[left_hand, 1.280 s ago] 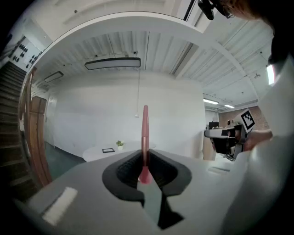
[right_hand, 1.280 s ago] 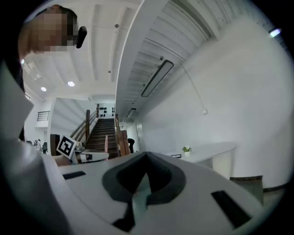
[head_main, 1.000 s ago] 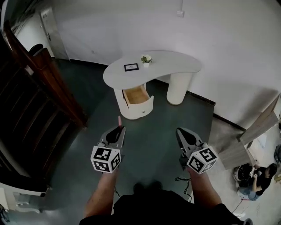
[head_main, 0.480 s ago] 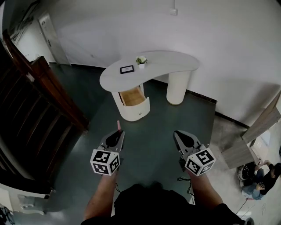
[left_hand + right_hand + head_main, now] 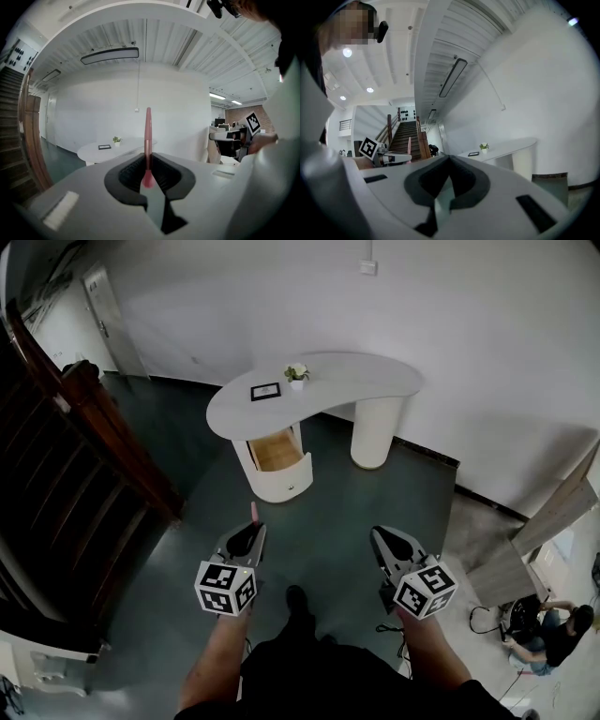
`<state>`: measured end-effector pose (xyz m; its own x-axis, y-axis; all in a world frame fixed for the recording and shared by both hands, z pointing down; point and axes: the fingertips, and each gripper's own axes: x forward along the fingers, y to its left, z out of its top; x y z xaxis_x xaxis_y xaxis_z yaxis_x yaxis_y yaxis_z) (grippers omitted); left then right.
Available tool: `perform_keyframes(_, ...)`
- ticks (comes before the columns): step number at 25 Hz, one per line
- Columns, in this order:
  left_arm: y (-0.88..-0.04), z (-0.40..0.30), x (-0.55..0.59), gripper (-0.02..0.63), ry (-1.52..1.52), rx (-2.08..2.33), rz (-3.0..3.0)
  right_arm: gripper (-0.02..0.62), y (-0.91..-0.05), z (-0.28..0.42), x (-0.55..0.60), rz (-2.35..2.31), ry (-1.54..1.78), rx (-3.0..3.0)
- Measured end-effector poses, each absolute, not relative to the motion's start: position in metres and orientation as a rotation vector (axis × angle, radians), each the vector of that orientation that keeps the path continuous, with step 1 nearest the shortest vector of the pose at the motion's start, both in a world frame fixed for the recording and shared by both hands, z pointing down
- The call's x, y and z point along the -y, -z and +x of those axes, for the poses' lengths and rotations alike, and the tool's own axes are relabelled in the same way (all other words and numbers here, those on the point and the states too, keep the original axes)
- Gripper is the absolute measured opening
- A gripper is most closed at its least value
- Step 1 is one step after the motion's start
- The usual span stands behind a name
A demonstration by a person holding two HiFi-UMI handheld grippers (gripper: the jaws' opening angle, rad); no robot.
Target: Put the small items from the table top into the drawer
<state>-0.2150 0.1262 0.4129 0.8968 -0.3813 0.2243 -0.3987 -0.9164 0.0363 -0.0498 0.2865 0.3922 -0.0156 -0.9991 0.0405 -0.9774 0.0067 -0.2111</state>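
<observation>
A white curved table point(image 5: 356, 381) stands ahead with its wooden drawer point(image 5: 275, 452) pulled open below the left end. On its top sit a small dark picture frame point(image 5: 265, 391) and a little potted plant point(image 5: 296, 374). My left gripper point(image 5: 250, 530) is shut on a pink pen point(image 5: 253, 512) that sticks up past the jaw tips; the left gripper view shows the pink pen point(image 5: 147, 140) clamped upright between the jaws. My right gripper point(image 5: 383, 537) is shut with nothing in it. Both grippers hang well short of the table.
A dark wooden staircase point(image 5: 66, 465) runs along the left. A white wall point(image 5: 422, 306) backs the table. A wooden panel point(image 5: 548, 531) leans at the right, and a person point(image 5: 553, 638) sits on the floor at the lower right. Cables lie near my feet.
The view has shifted slightly, so the table and drawer sit a little further left. A foot has stepped forward between the grippers. Both grippers keep their hold and pose.
</observation>
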Motion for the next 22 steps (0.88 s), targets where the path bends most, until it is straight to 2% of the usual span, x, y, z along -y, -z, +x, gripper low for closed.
perform_keyframes(11,-0.428,-0.170,-0.074,0.049,-0.315,0.581,2.963,0.012,-0.408,-0.015,-0.240,-2.146,0.347,-2.159)
perform_keyframes(22,-0.450,-0.112,0.036,0.049,-0.304,0.544,2.911,0.012,-0.424,0.038,-0.138,-2.210,0.444,-2.172)
